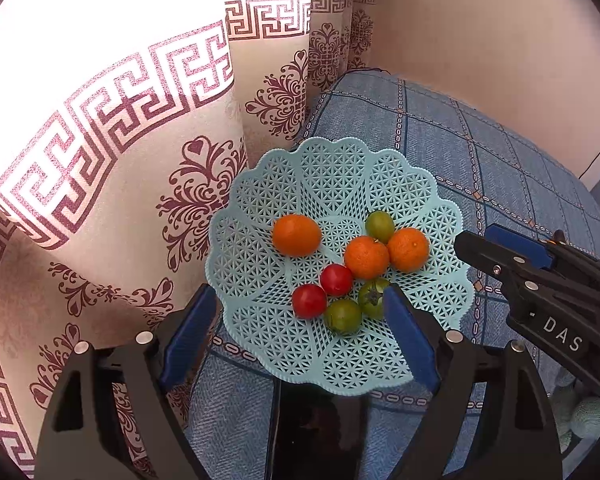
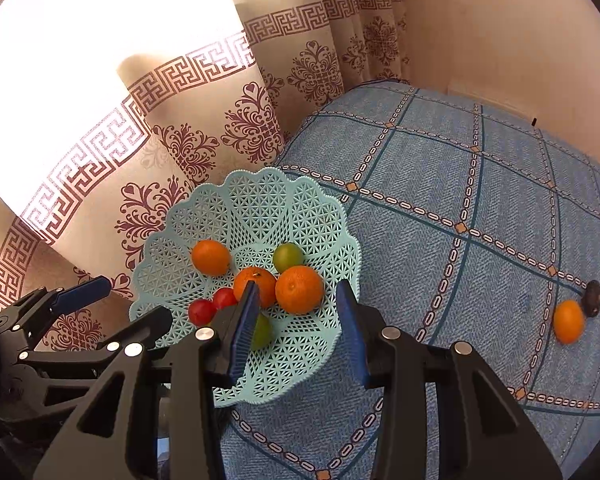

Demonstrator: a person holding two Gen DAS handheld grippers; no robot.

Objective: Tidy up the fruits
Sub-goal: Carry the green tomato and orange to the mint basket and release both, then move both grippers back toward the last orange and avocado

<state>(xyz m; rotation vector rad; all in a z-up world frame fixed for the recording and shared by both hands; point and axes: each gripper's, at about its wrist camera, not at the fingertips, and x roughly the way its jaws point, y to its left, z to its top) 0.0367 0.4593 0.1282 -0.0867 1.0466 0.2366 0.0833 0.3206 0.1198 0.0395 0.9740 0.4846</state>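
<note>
Left gripper (image 1: 300,312): spread wide and empty — its 2 blue pads straddle the near-left part of the basket, one past the rim, the other over the near green tomato.
Right gripper (image 2: 296,316): moderately open, holding nothing; its pads bracket the orange nearest the basket's right rim without visibly touching it.
Basket (image 2: 172,256): pale turquoise lattice bowl with a scalloped rim, sitting at the left edge of the blue checked surface (image 2: 480,208), its back rim close against the curtain (image 2: 204,128).
Basket contents: 3 oranges — 1 apart at the left (image 1: 296,235), 2 touching at the centre (image 1: 366,257) and right (image 1: 408,249); 2 red tomatoes (image 1: 323,290) side by side; 3 green tomatoes, 1 at the back (image 1: 379,226) and 2 at the front (image 1: 356,308).
Outside the basket: 1 loose orange (image 2: 568,321) lies far to the right on the checked surface, touching a small dark fruit (image 2: 592,298) whose kind cannot be told.
Open room: the wide stretch of checked surface between basket and loose orange is bare; the curtain closes off the left side and a plain wall (image 2: 500,32) the back.
</note>
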